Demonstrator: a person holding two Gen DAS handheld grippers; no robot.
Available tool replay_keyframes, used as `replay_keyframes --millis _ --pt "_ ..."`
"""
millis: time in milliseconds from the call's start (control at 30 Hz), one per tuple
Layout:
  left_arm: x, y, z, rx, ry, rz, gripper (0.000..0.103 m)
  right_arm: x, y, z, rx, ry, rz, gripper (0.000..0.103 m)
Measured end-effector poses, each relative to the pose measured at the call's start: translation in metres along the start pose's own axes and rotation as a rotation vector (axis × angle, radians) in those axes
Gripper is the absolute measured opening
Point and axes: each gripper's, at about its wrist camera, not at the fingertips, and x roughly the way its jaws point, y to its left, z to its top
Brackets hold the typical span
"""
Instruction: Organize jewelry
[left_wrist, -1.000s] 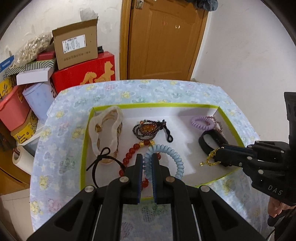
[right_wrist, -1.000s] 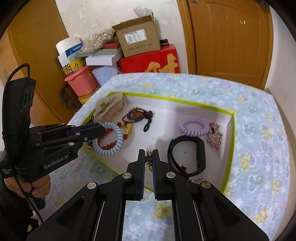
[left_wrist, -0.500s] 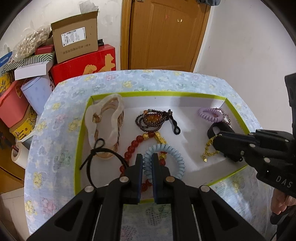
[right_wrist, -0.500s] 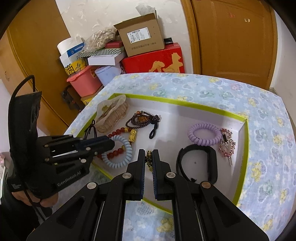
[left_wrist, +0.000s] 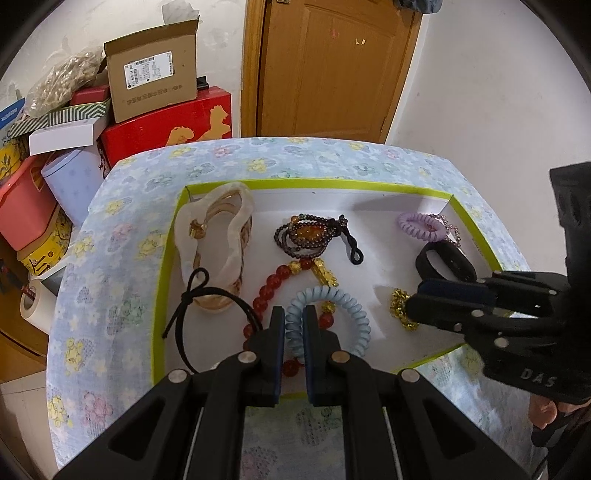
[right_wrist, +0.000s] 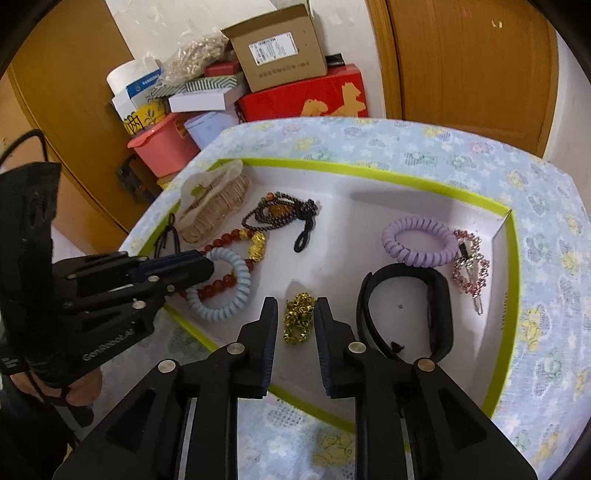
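Observation:
A white tray with a green rim (left_wrist: 164, 266) (right_wrist: 513, 236) holds the jewelry. My right gripper (right_wrist: 295, 306) (left_wrist: 413, 302) is open, its jaws either side of a gold chain (right_wrist: 297, 323) (left_wrist: 400, 308) that lies on the tray floor. My left gripper (left_wrist: 293, 319) (right_wrist: 207, 264) is nearly shut and empty, over a light blue coil hair tie (left_wrist: 328, 321) (right_wrist: 225, 288) and a red bead bracelet (left_wrist: 273, 288) (right_wrist: 221, 240). A black wristband (right_wrist: 410, 314) (left_wrist: 443, 264) lies right of the chain.
Also in the tray: a purple coil tie (right_wrist: 419, 242), a pink crystal clip (right_wrist: 471, 267), a dark bead necklace (left_wrist: 306, 236), a shell-like dish with bangles (left_wrist: 214, 240), a black cord tie (left_wrist: 199, 299). Boxes (left_wrist: 155, 66) are stacked behind the floral-clothed table (left_wrist: 110, 229).
My right gripper has lowered the gold chain onto the tray floor and opened, letting it go. The left gripper stays nearly shut over the blue coil tie.

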Motion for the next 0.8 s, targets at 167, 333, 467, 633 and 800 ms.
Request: replay_keyframes --millis 167,333,467,633,800 --pt "-0.012 -0.002 -0.002 -0.003 -0.018 -0.011 0.011 -0.024 0.001 -0.003 0.0 -0.052 -0.015 0.022" --pt "-0.032 -0.008 -0.006 0.009 -0.051 -0.013 0.023 -0.05 0.001 -0.014 0.022 -0.095 -0.037 0.03" --pt "-0.05 -0.015 -0.015 0.017 -0.069 -0.015 0.023 -0.071 0.007 -0.028 0.022 -0.116 -0.058 0.03" --pt "-0.072 -0.021 -0.029 0.011 -0.084 -0.005 0.023 -0.09 0.018 -0.047 0.01 -0.128 -0.071 0.031" --pt "-0.097 -0.026 -0.048 0.007 -0.103 0.01 0.023 -0.106 0.031 -0.067 0.004 -0.137 -0.086 0.031"
